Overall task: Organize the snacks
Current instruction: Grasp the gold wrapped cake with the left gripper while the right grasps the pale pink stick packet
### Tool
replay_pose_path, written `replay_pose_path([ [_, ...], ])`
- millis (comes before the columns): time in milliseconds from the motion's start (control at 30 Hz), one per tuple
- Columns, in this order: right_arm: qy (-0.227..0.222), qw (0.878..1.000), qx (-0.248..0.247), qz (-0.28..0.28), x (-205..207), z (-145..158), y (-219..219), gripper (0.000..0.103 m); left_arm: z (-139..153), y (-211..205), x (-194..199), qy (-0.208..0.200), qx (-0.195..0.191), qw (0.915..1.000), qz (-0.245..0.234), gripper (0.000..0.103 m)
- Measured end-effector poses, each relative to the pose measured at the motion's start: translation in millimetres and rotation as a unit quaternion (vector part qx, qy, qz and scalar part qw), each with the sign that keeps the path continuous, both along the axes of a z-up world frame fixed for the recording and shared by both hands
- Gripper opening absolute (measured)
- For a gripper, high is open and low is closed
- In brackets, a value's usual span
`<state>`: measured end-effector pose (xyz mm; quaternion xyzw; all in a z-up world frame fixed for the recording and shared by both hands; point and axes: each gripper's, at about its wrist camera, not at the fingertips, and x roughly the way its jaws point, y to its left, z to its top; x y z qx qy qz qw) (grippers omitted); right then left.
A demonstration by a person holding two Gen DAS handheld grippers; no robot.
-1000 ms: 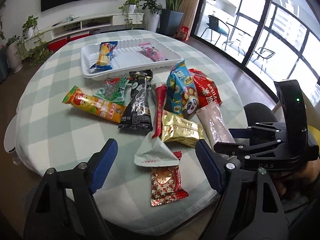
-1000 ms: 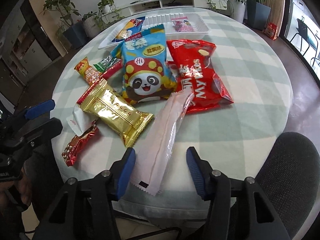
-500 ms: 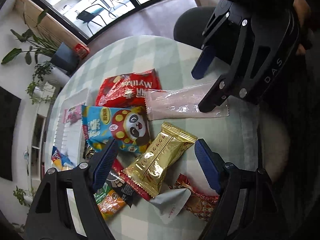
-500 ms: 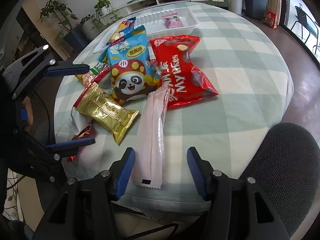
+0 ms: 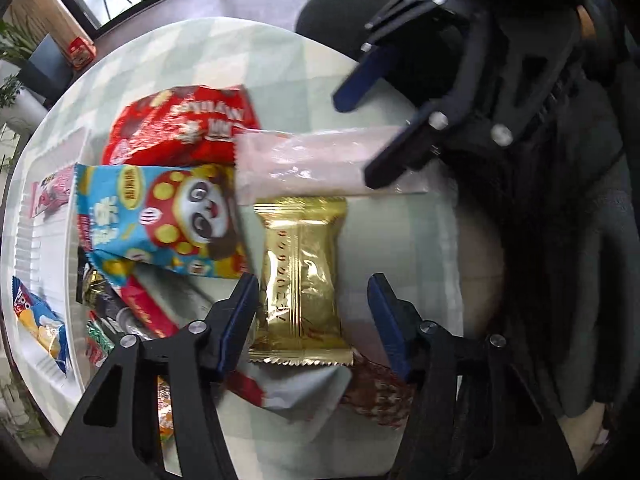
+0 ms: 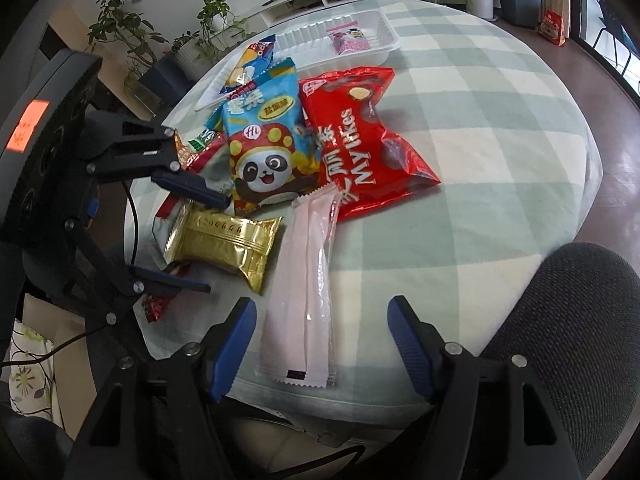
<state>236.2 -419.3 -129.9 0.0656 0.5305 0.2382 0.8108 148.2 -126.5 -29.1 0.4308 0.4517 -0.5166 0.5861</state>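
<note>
Crinkly gold foil packet (image 5: 302,280) sits between closing left claw (image 5: 310,312); right claw (image 6: 320,344) spreading.

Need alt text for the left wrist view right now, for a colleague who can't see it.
The left gripper, jaws closing, straddles a gold snack packet on the checked table. Beyond lie a panda bag, a red bag and a pale pink packet beneath the right gripper.

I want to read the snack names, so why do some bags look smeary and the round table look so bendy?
Left wrist view: motion blur smears the panda snack bag and red snack bag; the gold packet shows glare. Right wrist view: sharper, so the red bag's lettering reads clearly. Both views: the fisheye lens bends the table's edge and darkens the corners.
</note>
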Motion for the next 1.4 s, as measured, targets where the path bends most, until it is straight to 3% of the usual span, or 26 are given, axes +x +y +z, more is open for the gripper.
replay_pose_path([
  [300, -0.005, 1.0, -0.019, 0.005, -3, 2, 6, 0.072, -5, -11, 23, -0.013, -0.003, 0.9973, 0.073, 0.055],
  [433, -0.01, 1.0, -0.027, 0.006, -4, 2, 9, 0.072, -3, -1, 34, 0.003, -0.015, 0.9919, 0.126, 0.033],
  [533, -0.013, 0.999, -0.032, 0.011, -5, 3, 12, 0.072, -4, 13, 40, 0.012, -0.025, 0.9853, 0.169, 0.032],
  [733, -0.012, 0.999, -0.038, 0.012, -6, 3, 16, 0.072, -3, 17, 35, -0.019, -0.027, 0.9783, 0.205, 0.029],
  [867, -0.012, 0.999, -0.042, 0.01, -7, 3, 17, 0.072, 0, 44, 26, -0.009, -0.065, 0.9644, 0.256, 0.029],
  [1067, -0.024, 0.998, -0.055, 0.013, -8, 2, 25, 0.072, 18, 92, 20, 0.011, -0.142, 0.9327, 0.332, 0.029],
  [1267, -0.051, 0.992, -0.106, 0.033, -10, -1, 45, 0.071, 38, 98, -32, 0.036, -0.204, 0.9016, 0.38, 0.029],
  [1400, -0.068, 0.988, -0.136, 0.037, -11, -2, 52, 0.067, 37, 102, -43, 0.046, -0.237, 0.8782, 0.413, 0.029],
])
